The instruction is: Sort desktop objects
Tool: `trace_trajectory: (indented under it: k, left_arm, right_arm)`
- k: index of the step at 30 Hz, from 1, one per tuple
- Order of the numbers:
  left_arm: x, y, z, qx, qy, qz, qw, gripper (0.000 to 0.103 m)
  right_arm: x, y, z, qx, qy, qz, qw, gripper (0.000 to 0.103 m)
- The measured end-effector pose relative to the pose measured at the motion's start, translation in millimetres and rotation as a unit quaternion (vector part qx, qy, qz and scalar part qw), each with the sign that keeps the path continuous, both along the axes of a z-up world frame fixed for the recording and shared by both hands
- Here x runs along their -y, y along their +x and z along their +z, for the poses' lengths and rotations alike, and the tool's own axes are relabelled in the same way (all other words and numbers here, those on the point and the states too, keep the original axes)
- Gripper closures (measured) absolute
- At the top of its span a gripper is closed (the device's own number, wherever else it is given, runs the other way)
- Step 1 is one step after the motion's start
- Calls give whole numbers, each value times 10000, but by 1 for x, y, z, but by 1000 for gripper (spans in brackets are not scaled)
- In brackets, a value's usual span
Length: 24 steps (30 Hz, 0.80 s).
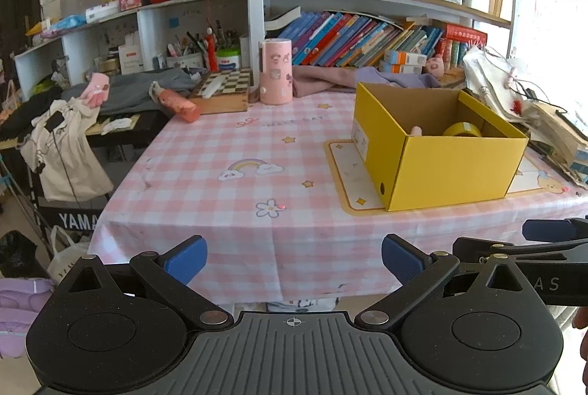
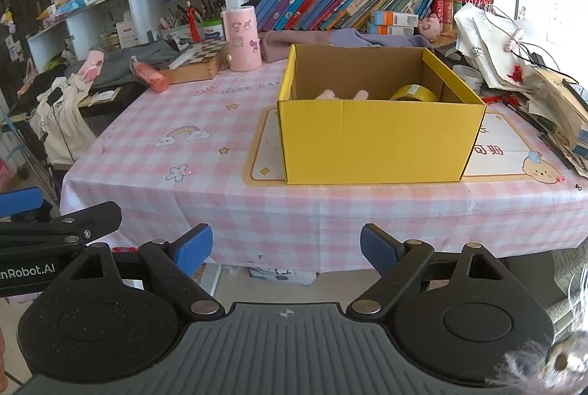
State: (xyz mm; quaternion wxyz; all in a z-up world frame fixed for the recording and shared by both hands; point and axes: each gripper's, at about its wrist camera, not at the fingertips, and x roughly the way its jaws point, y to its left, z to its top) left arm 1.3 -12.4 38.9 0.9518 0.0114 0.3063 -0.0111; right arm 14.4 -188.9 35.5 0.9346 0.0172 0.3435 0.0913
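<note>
A yellow cardboard box stands open on the pink checked tablecloth, right of centre; in the right wrist view the box faces me square on. Inside lie a yellow tape roll and a pink soft item, mostly hidden by the box wall. My left gripper is open and empty, held off the table's front edge. My right gripper is open and empty too, beside the left one. A pink cylinder holder stands at the back.
A wooden chessboard box and a pink bottle lie at the back left. Papers and books pile at the right edge. Bookshelves line the back. A cream desk mat lies under the box.
</note>
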Motion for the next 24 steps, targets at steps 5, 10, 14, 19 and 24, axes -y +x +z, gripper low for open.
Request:
trace_trajectory:
  k: [5, 10, 14, 19, 24]
  left_arm:
    - [2, 0, 0, -15, 4, -79, 10000, 0]
    - [1, -1, 1, -9, 21, -80, 10000, 0]
    - [-2, 1, 0, -69, 9, -44, 10000, 0]
    - [-5, 2, 0, -80, -39, -15, 10000, 0]
    - [-6, 3, -1, -89, -25, -16, 10000, 0]
  right_arm:
    - [2, -2, -1, 2, 5, -48, 10000, 16]
    - [1, -3, -1, -31, -3, -71, 10000, 15]
    - [1, -3, -1, -26, -9, -67, 10000, 15]
    - [-2, -2, -1, -45, -24, -61, 10000, 14]
    - [-5, 1, -2, -65, -59, -45, 10000, 14]
